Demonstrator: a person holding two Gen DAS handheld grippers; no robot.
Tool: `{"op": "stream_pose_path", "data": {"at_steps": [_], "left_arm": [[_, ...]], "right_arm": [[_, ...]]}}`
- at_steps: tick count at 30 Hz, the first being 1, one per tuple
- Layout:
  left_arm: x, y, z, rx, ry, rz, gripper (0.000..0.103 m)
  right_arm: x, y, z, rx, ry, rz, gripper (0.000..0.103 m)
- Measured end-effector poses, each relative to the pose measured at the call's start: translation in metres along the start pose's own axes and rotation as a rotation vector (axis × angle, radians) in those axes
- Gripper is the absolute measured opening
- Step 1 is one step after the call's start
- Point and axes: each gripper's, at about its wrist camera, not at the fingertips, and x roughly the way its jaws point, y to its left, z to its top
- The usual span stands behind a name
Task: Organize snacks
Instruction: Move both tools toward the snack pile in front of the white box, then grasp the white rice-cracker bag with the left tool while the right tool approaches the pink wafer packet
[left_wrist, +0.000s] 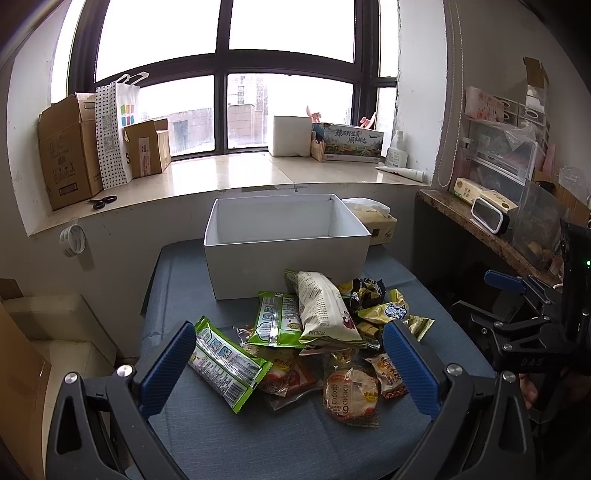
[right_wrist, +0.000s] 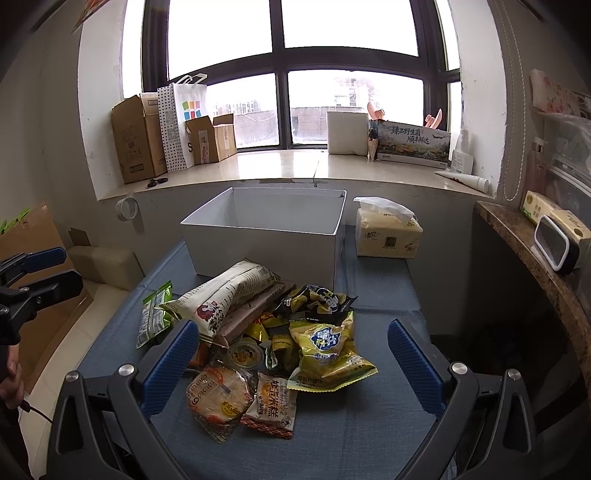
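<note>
blue mat (left_wrist: 229, 435) | scissors (left_wrist: 102, 201) clearer left | tissue pack (right_wrist: 388, 236) clearer right

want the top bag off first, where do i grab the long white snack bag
Take the long white snack bag across its narrow width near the middle, from above. It lies highest on the snack pile, tilted toward the white box, its long sides exposed.

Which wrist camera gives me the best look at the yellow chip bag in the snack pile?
The right wrist view. The yellow chip bag lies unobstructed between the open right gripper fingers, front label fully visible. In the left wrist view the same bag shows only partly, behind the tall white snack bag at the pile's far side.
</note>
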Motion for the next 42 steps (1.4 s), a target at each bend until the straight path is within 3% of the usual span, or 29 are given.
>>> {"op": "stream_pose_path", "data": {"at_steps": [19,23,27,32,42], "left_arm": [[0.002,0.0,0.001,0.003,0.008,-0.003,0.103],[0.012,-0.004,0.003,0.018,0.046,-0.01,0.103],[0.046,-0.016,0.007,0.044,0.147,-0.005,0.103],[0.097,-0.034,0.018,0.074,0.236,-0.05,0.103],[0.216,-0.049,0.027,0.074,0.458,-0.015,0.103]], "right_arm": [[-0.002,0.0,0.001,0.0,-0.003,-0.01,0.103],[-0.002,-0.001,0.001,0.001,-0.003,-0.012,0.103],[-0.002,-0.003,-0.002,0.006,0.0,-0.019,0.103],[-0.002,-0.009,-0.009,0.017,0.012,-0.033,0.103],[-0.006,-0.031,-0.02,0.071,0.027,-0.072,0.103]]}}
